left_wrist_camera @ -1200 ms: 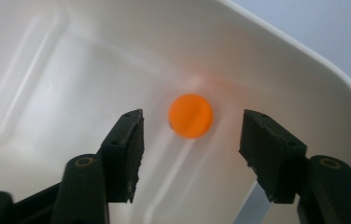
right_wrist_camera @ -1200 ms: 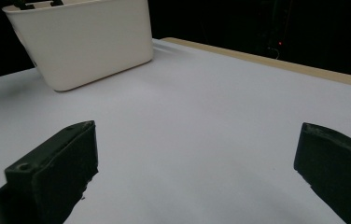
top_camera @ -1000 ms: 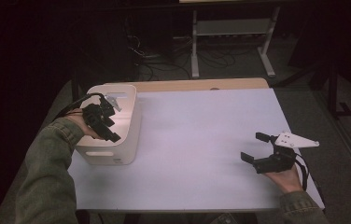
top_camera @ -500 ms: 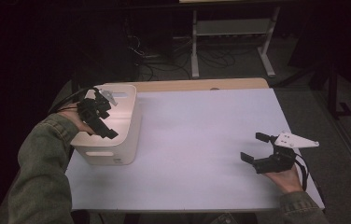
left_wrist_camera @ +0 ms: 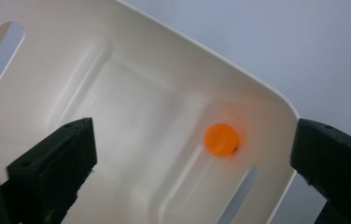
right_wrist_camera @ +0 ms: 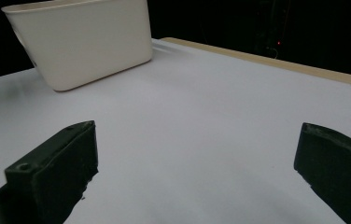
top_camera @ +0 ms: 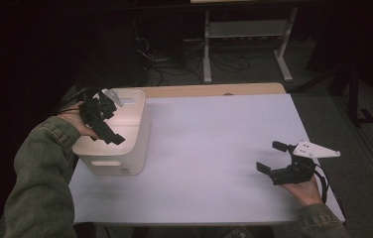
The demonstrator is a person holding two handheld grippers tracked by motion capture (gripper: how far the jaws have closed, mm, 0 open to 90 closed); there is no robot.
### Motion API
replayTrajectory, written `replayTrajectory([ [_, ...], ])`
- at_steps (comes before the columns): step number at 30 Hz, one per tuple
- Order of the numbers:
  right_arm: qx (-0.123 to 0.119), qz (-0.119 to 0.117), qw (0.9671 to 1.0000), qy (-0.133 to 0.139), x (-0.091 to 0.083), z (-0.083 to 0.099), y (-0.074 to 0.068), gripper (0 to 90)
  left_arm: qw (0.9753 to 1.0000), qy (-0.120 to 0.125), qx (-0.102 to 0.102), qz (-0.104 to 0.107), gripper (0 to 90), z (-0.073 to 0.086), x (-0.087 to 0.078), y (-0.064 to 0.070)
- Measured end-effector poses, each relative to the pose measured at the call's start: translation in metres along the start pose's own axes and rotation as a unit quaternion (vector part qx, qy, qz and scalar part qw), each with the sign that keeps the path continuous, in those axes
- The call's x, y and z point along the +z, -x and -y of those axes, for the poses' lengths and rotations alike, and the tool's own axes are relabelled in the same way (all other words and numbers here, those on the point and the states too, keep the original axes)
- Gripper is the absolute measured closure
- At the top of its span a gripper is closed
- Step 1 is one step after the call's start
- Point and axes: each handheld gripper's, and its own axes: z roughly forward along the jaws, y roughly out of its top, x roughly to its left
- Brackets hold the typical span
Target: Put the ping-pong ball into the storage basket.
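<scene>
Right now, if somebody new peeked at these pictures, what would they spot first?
Probably the orange ball, bright against the pale floor of the white tub, lying in one corner. The left gripper hangs open above the tub at the table's left edge. The right gripper sits open over the bare white table, far from the tub.
</scene>
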Motion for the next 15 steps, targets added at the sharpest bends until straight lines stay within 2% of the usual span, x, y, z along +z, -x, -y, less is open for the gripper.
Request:
replayTrajectory([
  [7,0.001,0.000,1.0000,0.001,0.000,0.000,0.000,0.0,0.9999,0.010,0.003,-0.006,0.0,0.001,-0.009,0.001],
  [15,0.000,0.000,1.0000,0.001,0.000,0.000,-0.001,0.0,0.9988,0.046,0.008,-0.013,0.0,0.002,-0.026,0.005],
])
